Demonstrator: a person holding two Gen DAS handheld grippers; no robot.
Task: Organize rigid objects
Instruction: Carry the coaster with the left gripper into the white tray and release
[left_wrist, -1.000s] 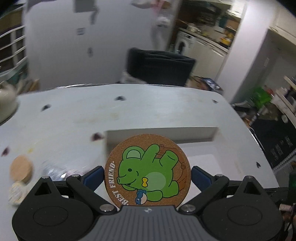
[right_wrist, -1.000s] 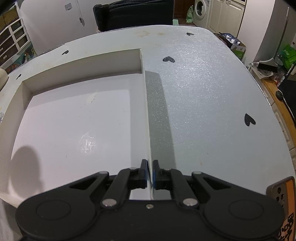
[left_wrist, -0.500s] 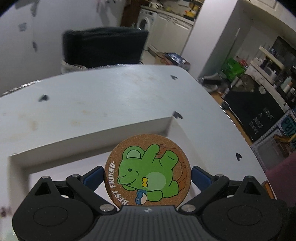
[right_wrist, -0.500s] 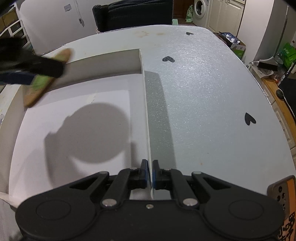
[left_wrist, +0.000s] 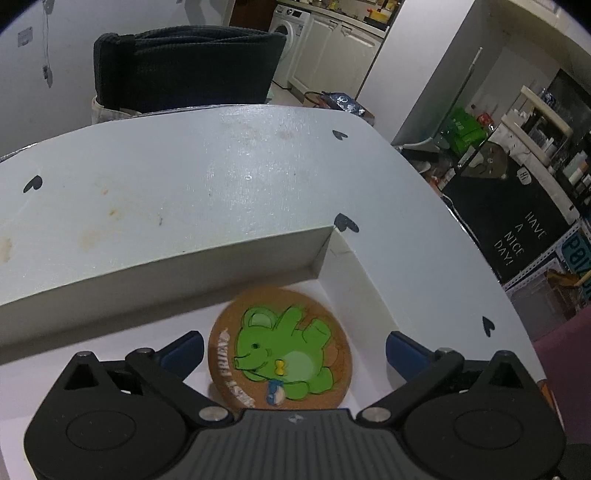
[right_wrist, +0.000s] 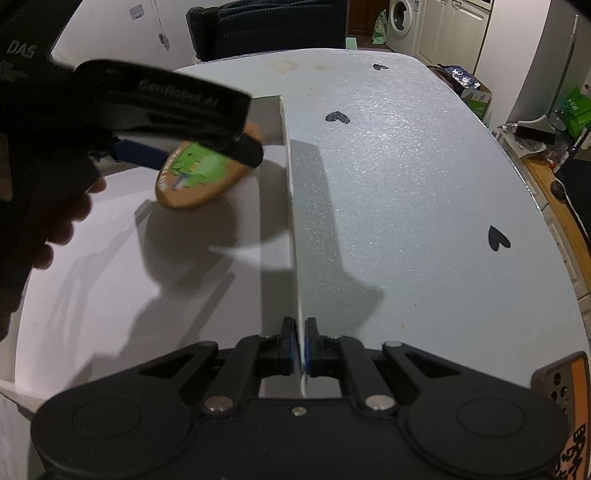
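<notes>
Left wrist view shows the left gripper (left_wrist: 293, 349) spread wide over the white box (left_wrist: 155, 273), its jaws having just been opening; the single cork coaster (left_wrist: 279, 356) with the green bear print sits between the blue pads (left_wrist: 184, 350), which stand clear of its edges on both sides. Slightly blurred, the coaster is near the box's far right corner; in the right wrist view it (right_wrist: 201, 173) looks tilted, so whether it already rests flat on the box floor I cannot tell. The right gripper (right_wrist: 300, 345) is pinched tight on the box's right wall, steadying it on the bench (right_wrist: 406, 184). The step in hand looks like releasing the coaster into the box. Next, the left gripper should lift straight away from the box without clipping the coaster. Count: one coaster, one box, two grippers.
</notes>
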